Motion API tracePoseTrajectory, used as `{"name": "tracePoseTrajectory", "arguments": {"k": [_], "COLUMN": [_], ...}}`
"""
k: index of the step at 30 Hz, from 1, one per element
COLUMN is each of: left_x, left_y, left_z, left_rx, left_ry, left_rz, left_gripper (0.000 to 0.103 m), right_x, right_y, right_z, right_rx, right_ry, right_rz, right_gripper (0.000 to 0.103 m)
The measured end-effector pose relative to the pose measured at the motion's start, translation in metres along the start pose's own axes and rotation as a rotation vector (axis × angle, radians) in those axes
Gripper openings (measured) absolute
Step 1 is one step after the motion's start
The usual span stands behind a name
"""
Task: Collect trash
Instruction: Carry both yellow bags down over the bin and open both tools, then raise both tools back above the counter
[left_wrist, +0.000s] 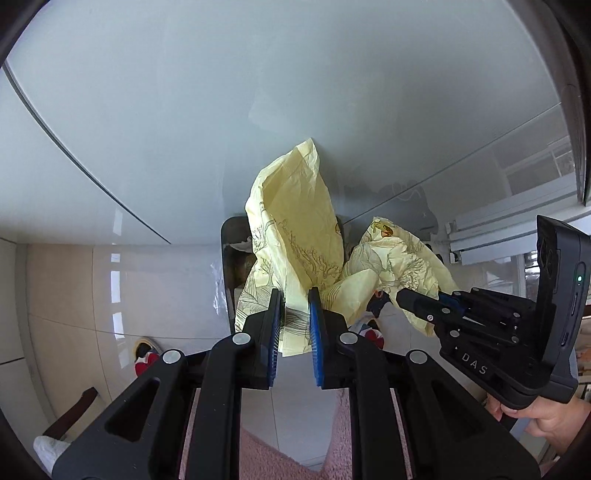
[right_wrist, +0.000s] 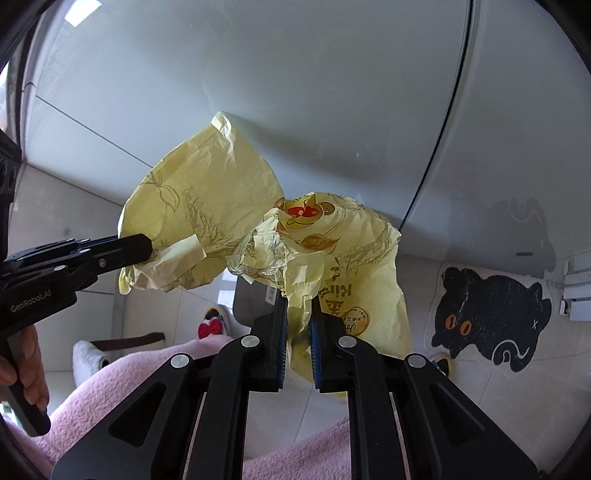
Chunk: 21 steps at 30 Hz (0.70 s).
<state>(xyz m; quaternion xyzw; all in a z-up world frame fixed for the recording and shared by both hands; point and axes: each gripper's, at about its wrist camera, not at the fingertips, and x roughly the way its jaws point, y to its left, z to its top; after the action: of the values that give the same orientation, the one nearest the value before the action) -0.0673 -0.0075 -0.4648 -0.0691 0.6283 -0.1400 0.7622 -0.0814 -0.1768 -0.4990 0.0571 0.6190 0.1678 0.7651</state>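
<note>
A crumpled pale yellow plastic bag (left_wrist: 295, 221) with printed plant drawings and a red cartoon face hangs in the air between both grippers; it also shows in the right wrist view (right_wrist: 207, 192). My left gripper (left_wrist: 295, 295) is shut on one edge of the bag. My right gripper (right_wrist: 298, 306) is shut on the other edge, by the printed seal. Each gripper shows in the other's view: the right one (left_wrist: 402, 295) at the right, the left one (right_wrist: 144, 247) at the left. A dark bin (left_wrist: 231, 266) stands below the bag, mostly hidden; it also shows in the right wrist view (right_wrist: 251, 302).
A white glossy cabinet or wall (left_wrist: 184, 129) fills the background. A black cat-shaped mat (right_wrist: 491, 317) lies on the tiled floor at the right. Slippers with a red bow (right_wrist: 210, 325) and a dark chair leg (right_wrist: 129, 339) are on the floor at the left. Pink fleece clothing (right_wrist: 122, 387) is below.
</note>
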Motion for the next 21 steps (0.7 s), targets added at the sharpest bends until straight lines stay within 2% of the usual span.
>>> {"name": "tracePoseTrajectory", "arguments": {"k": [6,13,15,16,17,19,21], "left_x": [0.040,0.052,0.050,0.050,0.049,0.045,0.037], "left_y": [0.011,0.015,0.017,0.017,0.017,0.018,0.017], "left_z": [0.000,0.011,0.010,0.013,0.014,0.015,0.016], "left_rx": [-0.036,-0.048,-0.052,-0.054,-0.055,-0.060,-0.063], "left_ry": [0.062,0.101,0.102,0.099,0.093,0.083,0.070], "left_rz": [-0.002,-0.013,-0.017,-0.016,-0.014,-0.011,-0.004], "left_gripper": [0.013,0.018,0.030,0.039,0.047,0.056,0.066], "right_x": [0.045,0.064,0.065,0.063,0.060,0.055,0.044], "right_y": [-0.002,-0.001,0.000,0.001,0.002,0.004,0.006], "right_z": [0.001,-0.003,-0.002,-0.002,-0.001,0.001,0.002], "right_rx": [-0.009,-0.007,-0.001,0.002,-0.003,-0.017,-0.032], "right_ry": [0.077,0.111,0.112,0.103,0.096,0.099,0.090], "right_rz": [-0.037,-0.054,-0.056,-0.047,-0.052,-0.063,-0.078], "right_gripper": [0.012,0.019,0.037,0.063,0.070,0.072,0.082]}}
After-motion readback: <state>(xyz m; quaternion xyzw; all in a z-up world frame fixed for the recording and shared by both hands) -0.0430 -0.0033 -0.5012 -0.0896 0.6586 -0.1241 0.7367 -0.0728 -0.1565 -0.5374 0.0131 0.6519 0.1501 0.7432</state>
